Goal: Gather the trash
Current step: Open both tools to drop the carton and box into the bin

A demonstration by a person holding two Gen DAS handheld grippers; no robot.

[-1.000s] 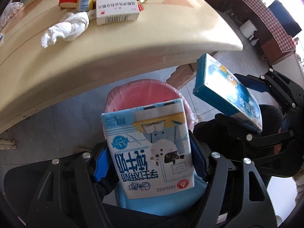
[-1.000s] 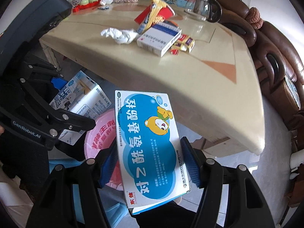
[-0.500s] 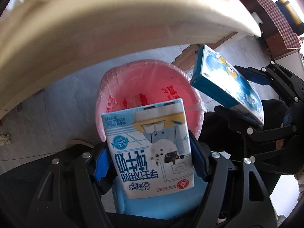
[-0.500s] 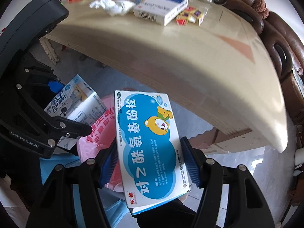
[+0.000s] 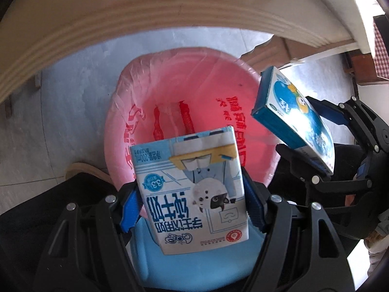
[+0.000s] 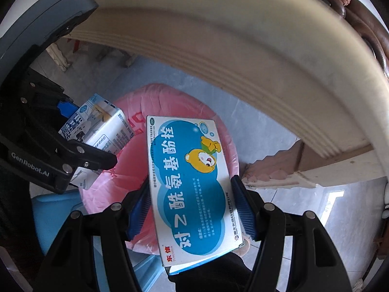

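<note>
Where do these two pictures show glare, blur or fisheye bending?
Left wrist view: glare whitens part of the medicine box; the table edge bows into an arch; the milk carton is sharp. Right wrist view: the table edge is bent and slightly smeared; the medicine box print is crisp.

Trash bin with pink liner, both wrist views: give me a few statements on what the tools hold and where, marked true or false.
1. The left tool grips a milk carton. True.
2. The right tool is empty. False: it clamps a blue-and-white medicine box.
3. Both items hang over the pink-lined bin. True.
4. The milk carton already lies inside the bin. False: it is clamped in the tool.
</note>
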